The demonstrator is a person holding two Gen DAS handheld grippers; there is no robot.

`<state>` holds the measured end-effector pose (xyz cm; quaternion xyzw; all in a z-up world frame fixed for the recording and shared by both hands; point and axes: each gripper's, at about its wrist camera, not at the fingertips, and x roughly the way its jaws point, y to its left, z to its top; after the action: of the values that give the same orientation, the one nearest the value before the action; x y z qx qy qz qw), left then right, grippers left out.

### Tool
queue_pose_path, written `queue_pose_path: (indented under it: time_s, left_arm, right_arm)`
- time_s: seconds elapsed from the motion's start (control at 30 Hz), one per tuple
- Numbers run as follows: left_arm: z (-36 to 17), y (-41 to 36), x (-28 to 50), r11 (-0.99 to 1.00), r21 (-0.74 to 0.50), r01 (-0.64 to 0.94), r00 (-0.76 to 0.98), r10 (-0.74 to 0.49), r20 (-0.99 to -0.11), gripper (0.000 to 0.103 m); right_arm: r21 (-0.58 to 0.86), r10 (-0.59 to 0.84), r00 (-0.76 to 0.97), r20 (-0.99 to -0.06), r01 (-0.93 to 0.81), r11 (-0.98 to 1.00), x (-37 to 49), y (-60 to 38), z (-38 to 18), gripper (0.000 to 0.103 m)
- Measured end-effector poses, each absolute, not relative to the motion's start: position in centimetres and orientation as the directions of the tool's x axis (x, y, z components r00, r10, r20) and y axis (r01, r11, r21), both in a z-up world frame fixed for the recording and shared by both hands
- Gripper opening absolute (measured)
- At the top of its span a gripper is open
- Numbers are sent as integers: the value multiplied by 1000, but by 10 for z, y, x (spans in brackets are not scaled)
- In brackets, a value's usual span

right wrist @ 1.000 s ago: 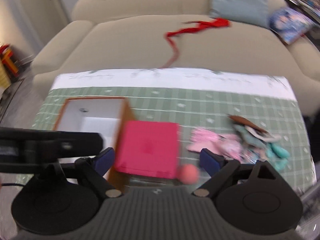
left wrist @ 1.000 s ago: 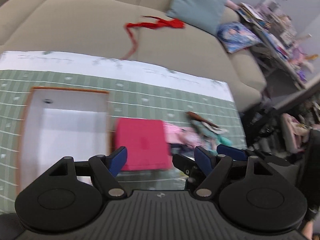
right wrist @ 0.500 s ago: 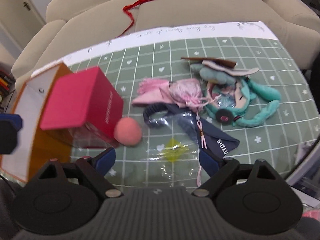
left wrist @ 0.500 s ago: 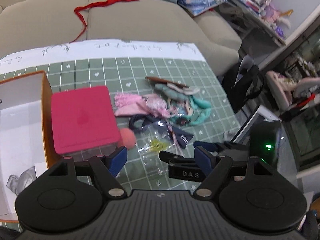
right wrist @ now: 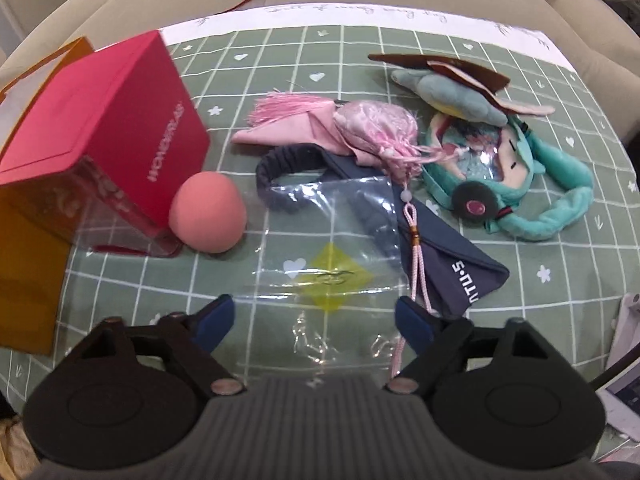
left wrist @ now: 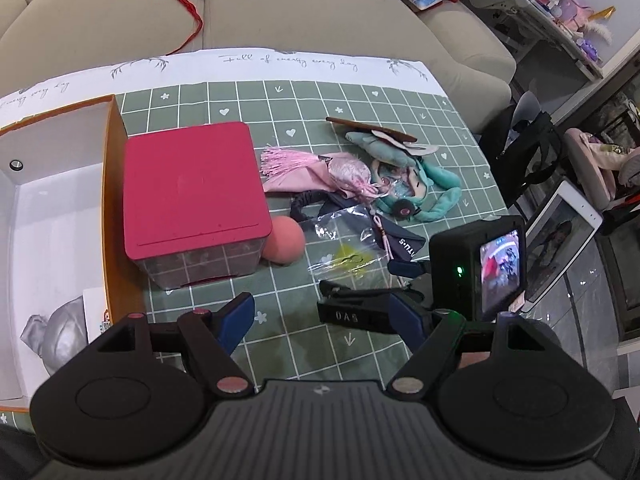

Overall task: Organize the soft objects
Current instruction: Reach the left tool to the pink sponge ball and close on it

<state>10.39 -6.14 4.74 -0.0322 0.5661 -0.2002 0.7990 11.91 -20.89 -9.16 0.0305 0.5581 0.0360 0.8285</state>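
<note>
Soft objects are spread on the green gridded surface (right wrist: 520, 272) just ahead of the right tool (right wrist: 314, 316), whose jaws are held wide and empty: 1 teal plush doll (right wrist: 520, 184), 1 pink pouch (right wrist: 360, 128), 1 navy pouch (right wrist: 452, 264), 1 pink ball (right wrist: 208, 218). The left tool (left wrist: 326, 316) is likewise wide, empty.

You see a matt green tablecloth (right wrist: 280, 60) under a glossy, crinkled clear plastic bag (right wrist: 320, 240). The teal doll (right wrist: 500, 168) looks plush and fuzzy; the pink pouch (right wrist: 372, 128) has a satin sheen. The peach ball (right wrist: 208, 216) is smooth and matt, the dark blue pouch (right wrist: 452, 264) plain woven cloth. The pink box (left wrist: 192, 184) has a matt lid over clear plastic walls.
</note>
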Motion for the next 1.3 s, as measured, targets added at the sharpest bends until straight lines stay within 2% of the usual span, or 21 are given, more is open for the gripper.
queue_pose_path:
  time_s: [0.07,0.1,0.13,0.27,0.3,0.37,0.53,0.73,0.9,1.0,1.17,1.3]
  left_arm:
    - [46,-62,103,919,-278,280,278,-355,-893,89]
    - [45,-62,103,920,-283,272,281,-357,-891,89]
    - [44,-61,104,920,-292,262,282,-362,-888,89]
    - [37,-61,108,919,-310,243,269,-370,-889,89]
    - [34,-62,109,920,-306,246,264,-368,-892,89]
    - [29,-66,112,916,-301,266,245,-366,-898,89]
    - [16,-84,112,880,-270,390,237,-379,-894,89]
    - [-1,-122,95,776,-157,611,255,-381,-889,86]
    - [-16,-145,94,672,-70,737,243,-359,-901,86]
    - [-26,-155,102,634,7,773,253,-298,-920,86]
    - [-46,-172,123,608,130,783,250,-117,-961,86]
    - [-64,-191,134,542,253,801,297,6,-955,84]
  right_arm:
    - [93,87,358,-930,-1,996,119,-212,-96,75]
    - [99,91,352,-931,4,995,119,-213,-97,67]
    - [106,97,343,-934,5,994,118,-216,-99,54]
    - [77,73,341,-937,0,997,113,-221,-104,20]
    - [73,68,343,-937,2,997,112,-223,-103,9]
    - [111,94,343,-935,31,993,109,-233,-103,1]
    - [134,105,352,-930,57,989,97,-251,-102,0]
    - [184,141,355,-924,90,979,88,-269,-102,0]
    - [210,166,356,-920,91,973,88,-272,-103,0]
    - [234,190,370,-909,78,969,86,-273,-101,0]
    - [263,216,367,-905,81,961,86,-277,-102,1]
    - [283,234,370,-899,82,956,85,-278,-102,1]
